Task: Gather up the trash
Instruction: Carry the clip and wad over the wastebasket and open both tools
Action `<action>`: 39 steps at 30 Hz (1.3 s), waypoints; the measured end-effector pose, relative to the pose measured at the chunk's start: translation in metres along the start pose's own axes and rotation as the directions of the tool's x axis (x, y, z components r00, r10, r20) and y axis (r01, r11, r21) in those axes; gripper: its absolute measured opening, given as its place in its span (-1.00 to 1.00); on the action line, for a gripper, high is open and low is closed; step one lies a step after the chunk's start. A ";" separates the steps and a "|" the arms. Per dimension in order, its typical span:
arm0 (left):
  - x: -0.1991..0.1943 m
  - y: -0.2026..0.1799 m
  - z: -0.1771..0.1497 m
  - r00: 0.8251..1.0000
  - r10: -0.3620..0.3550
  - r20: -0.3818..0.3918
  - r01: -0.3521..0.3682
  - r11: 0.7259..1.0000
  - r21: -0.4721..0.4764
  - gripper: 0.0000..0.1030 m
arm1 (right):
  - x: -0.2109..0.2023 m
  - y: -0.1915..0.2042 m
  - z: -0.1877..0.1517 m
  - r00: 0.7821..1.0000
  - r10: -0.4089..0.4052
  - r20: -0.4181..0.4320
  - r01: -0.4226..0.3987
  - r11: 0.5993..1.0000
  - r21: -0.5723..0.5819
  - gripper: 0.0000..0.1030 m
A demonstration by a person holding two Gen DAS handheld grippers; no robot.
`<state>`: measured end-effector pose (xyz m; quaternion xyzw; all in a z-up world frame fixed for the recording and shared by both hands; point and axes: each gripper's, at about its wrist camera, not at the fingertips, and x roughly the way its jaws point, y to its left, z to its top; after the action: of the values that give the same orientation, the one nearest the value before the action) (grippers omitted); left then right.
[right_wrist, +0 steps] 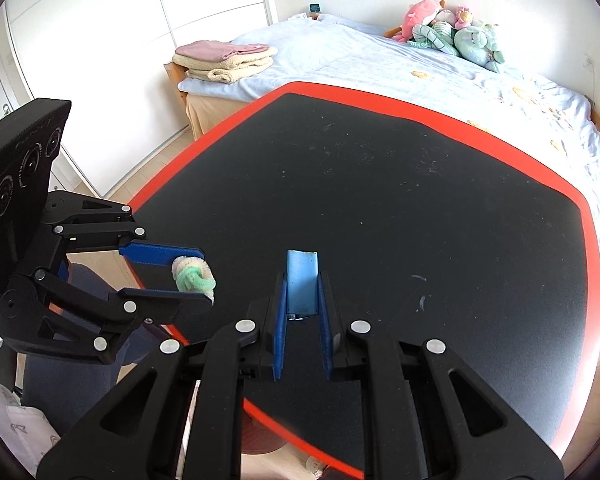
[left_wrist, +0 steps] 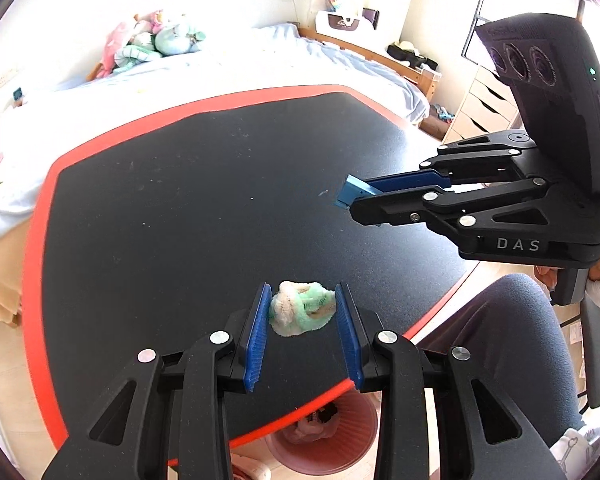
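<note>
Currently, the crumpled white-and-green fuzzy wad (left_wrist: 302, 308) is pinched between the fingertips of the left gripper (left_wrist: 303, 312), clear above the near edge of the black red-rimmed table (left_wrist: 204, 184). The right gripper (right_wrist: 302, 292) clamps a flat light-blue plastic strip (right_wrist: 302, 280), long axis along the fingers. The pink ribbed waste bin (left_wrist: 336, 440) lies directly below the left gripper, under the table edge; the left hand is judged nearer.

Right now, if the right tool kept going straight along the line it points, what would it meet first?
Probably the bare black tabletop. The right tool, shut on a light blue strip, points down at open table with nothing else ahead; depth is hard to judge.
</note>
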<state>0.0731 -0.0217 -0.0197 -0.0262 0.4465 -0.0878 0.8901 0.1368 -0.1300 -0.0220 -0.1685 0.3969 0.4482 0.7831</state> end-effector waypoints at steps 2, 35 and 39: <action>-0.009 -0.005 -0.006 1.000 0.006 0.006 -0.006 1.000 -0.003 -0.36 | -0.011 0.010 -0.007 1.000 0.006 0.010 -0.006 1.000 -0.003 -0.73; -0.049 -0.026 -0.076 1.000 0.001 -0.020 -0.001 1.000 -0.027 -0.36 | -0.050 0.088 -0.099 0.995 0.087 -0.053 -0.089 0.995 -0.035 -0.73; -0.050 -0.027 -0.078 1.000 -0.005 -0.017 0.004 1.000 -0.026 -0.36 | -0.053 0.087 -0.102 0.994 0.094 -0.053 -0.097 0.995 -0.040 -0.73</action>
<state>-0.0222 -0.0367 -0.0239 -0.0378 0.4551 -0.0843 0.8856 0.0011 -0.1758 -0.0369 -0.1774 0.4150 0.4889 0.7465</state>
